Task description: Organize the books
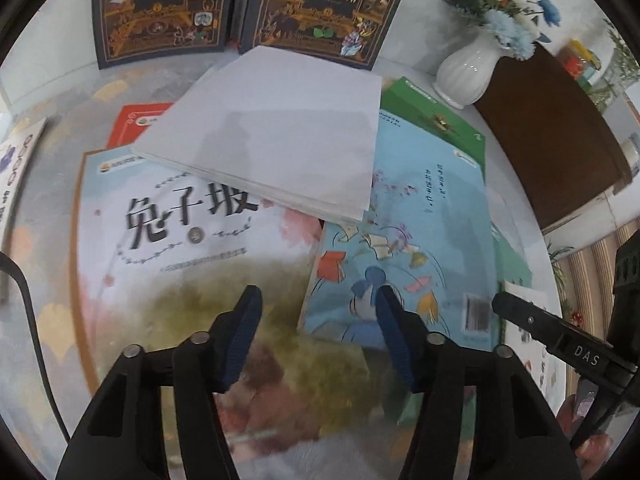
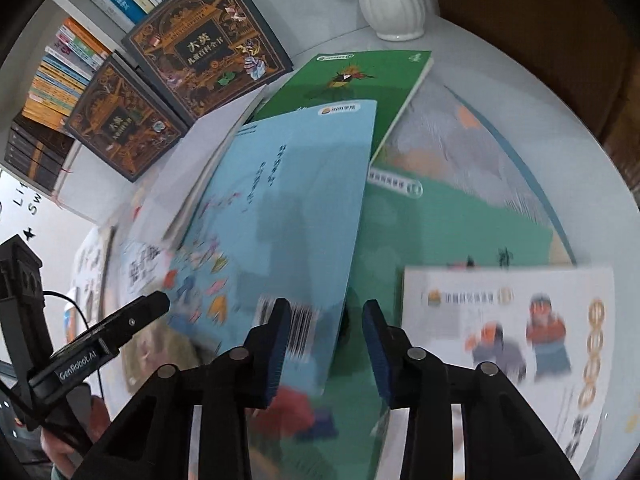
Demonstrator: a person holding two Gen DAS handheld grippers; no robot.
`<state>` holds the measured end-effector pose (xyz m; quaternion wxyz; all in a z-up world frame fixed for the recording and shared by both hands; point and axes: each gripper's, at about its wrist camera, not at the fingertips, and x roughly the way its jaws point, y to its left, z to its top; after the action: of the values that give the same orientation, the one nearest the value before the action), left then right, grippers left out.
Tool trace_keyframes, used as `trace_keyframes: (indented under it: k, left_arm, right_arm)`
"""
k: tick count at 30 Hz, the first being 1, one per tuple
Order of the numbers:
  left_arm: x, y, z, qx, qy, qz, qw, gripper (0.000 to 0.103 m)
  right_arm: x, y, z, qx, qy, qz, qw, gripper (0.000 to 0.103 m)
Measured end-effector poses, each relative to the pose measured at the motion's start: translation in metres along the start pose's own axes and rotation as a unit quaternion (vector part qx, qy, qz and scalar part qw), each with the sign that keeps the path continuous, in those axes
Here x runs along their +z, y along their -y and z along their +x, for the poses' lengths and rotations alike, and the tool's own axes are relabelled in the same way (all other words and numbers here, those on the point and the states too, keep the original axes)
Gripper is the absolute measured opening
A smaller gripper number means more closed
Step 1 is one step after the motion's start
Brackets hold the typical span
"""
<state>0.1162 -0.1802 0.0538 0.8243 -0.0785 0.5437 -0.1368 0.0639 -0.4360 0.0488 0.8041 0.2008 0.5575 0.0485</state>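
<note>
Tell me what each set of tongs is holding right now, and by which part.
Nothing is held. The left tongs hang open above the scattered books, nothing between the pads. The right tongs stand open over the light blue book without gripping it.

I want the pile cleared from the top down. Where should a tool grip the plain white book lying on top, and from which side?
Probably the near edge of the white book, approached from the viewer's side. That page-block edge overhangs the rabbit-title book and the light blue book, so one finger could slip under it. The far edge lies against the upright dark books.
</note>
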Motion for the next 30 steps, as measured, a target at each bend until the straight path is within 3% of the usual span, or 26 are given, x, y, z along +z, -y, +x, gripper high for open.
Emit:
trace_keyframes:
  k: [7,10,13,16,22,30]
  left_arm:
    - [0.0,0.025,0.008,0.016,0.003,0.035,0.9993,0.051]
    - [-0.006,0.034,0.009,0.045,-0.001,0.056,0.9974,0.05]
    - [-0.018,0.03,0.002,0.033,-0.011,0.047,0.9983,0.05]
    - [-0.042,0.023,-0.011,0.02,-0.02,0.04,0.9988,0.05]
    - [-0.096,0.007,-0.039,0.034,-0.038,0.023,0.9985,0.049]
    - [-0.165,-0.018,-0.067,0.011,-0.089,-0.006,0.9959,0.049]
  right_arm:
    - [0.016,-0.002,0.016,0.016,-0.013,-0.008,1.0,0.036]
    - [0.013,-0.002,0.014,0.02,-0.02,-0.016,0.999,0.037]
    - [0.004,0.005,0.01,0.039,-0.034,-0.005,0.999,0.037]
    - [-0.012,0.003,0.006,0.047,-0.05,-0.015,0.997,0.037]
    - [-0.06,-0.025,0.002,0.047,-0.09,-0.078,0.992,0.04]
    - [-0.132,-0.036,-0.002,0.08,-0.176,-0.128,0.973,0.041]
